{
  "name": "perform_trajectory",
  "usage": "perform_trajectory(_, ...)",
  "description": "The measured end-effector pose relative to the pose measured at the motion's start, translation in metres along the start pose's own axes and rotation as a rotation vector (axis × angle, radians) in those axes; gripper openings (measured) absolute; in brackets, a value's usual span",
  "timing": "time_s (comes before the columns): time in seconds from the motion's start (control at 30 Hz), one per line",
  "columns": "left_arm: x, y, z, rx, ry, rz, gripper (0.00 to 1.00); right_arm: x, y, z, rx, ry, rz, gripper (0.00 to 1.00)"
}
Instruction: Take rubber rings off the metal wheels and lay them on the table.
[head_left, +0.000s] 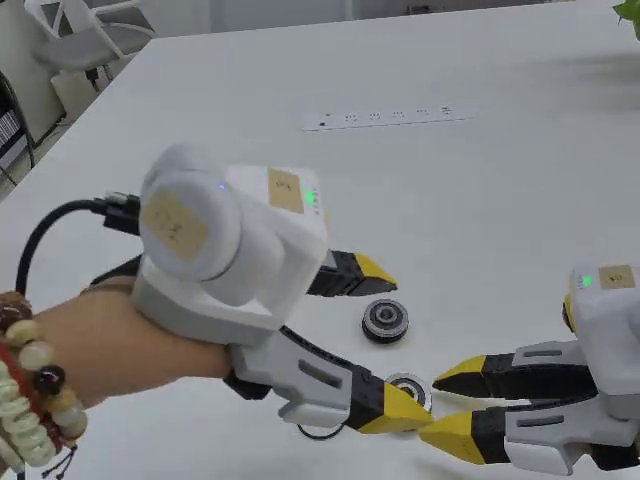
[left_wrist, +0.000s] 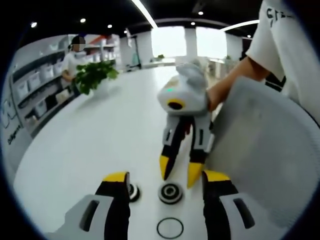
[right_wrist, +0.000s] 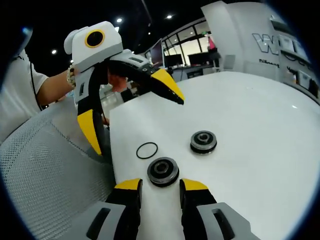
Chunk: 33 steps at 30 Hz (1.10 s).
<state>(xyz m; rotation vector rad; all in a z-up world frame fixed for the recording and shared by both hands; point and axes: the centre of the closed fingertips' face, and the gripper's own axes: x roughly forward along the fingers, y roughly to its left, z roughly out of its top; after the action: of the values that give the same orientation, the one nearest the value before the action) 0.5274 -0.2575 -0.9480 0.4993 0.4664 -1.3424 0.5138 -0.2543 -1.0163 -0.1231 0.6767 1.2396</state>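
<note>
Hovering at lower centre of the right gripper view, the right gripper (right_wrist: 161, 186) holds its jaws slightly apart and empty, lined up on the nearer metal wheel (right_wrist: 163, 171), probably to steady it. 1 rubber ring (right_wrist: 147, 150) lies loose on the table (right_wrist: 250, 125), left of the wheel. The left gripper (left_wrist: 166, 177) gapes wide above both.

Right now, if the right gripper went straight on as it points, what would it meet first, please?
Most likely the nearer metal wheel, just ahead of the right gripper between its jaw tips; the loose rubber ring lies beyond.

Left claw (head_left: 410, 347) faces right claw (head_left: 430, 405), both parted, beside 2 metal wheels (head_left: 385, 320)
</note>
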Motion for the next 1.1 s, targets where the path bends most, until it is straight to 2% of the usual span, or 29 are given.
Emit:
perform_trajectory(0.13,0.012,0.0,-0.011,-0.019,0.001,0.007,0.53,0.002,0.0,-0.002,-0.008,0.011,-0.001,0.27)
perform_trajectory(0.2,0.017,0.0,-0.021,-0.061,0.013,0.008,0.51,0.002,0.001,-0.002,-0.011,0.014,0.001,0.27)
perform_trajectory(0.37,0.023,-0.001,-0.034,-0.113,0.012,0.018,0.44,0.004,0.002,-0.002,-0.016,0.022,0.001,0.27)
perform_trajectory(0.53,0.025,0.001,-0.039,-0.172,-0.023,0.04,0.3,0.006,0.001,-0.003,-0.03,0.029,-0.006,0.26)
perform_trajectory(0.63,0.028,-0.001,-0.046,-0.169,-0.001,0.038,0.23,0.007,-0.001,-0.005,-0.033,0.034,-0.01,0.25)
perform_trajectory(0.77,0.032,-0.005,-0.051,-0.166,0.015,0.027,0.18,0.007,-0.002,-0.005,-0.044,0.035,-0.019,0.23)
perform_trajectory(0.8,0.032,-0.004,-0.048,-0.155,-0.002,0.031,0.18,0.007,-0.003,-0.005,-0.046,0.035,-0.022,0.23)
perform_trajectory(0.93,0.033,-0.003,-0.048,-0.153,0.001,0.04,0.16,0.007,-0.005,-0.004,-0.057,0.032,-0.031,0.22)
perform_trajectory(1.03,0.032,-0.004,-0.048,-0.124,-0.002,0.044,0.15,0.007,-0.004,-0.003,-0.071,0.03,-0.029,0.2)
perform_trajectory(1.07,0.031,-0.007,-0.052,-0.138,0.016,0.039,0.15,0.007,-0.004,-0.004,-0.074,0.032,-0.028,0.2)
perform_trajectory(1.1,0.032,-0.005,-0.05,-0.132,-0.002,0.042,0.15,0.007,-0.004,-0.002,-0.074,0.025,-0.037,0.2)
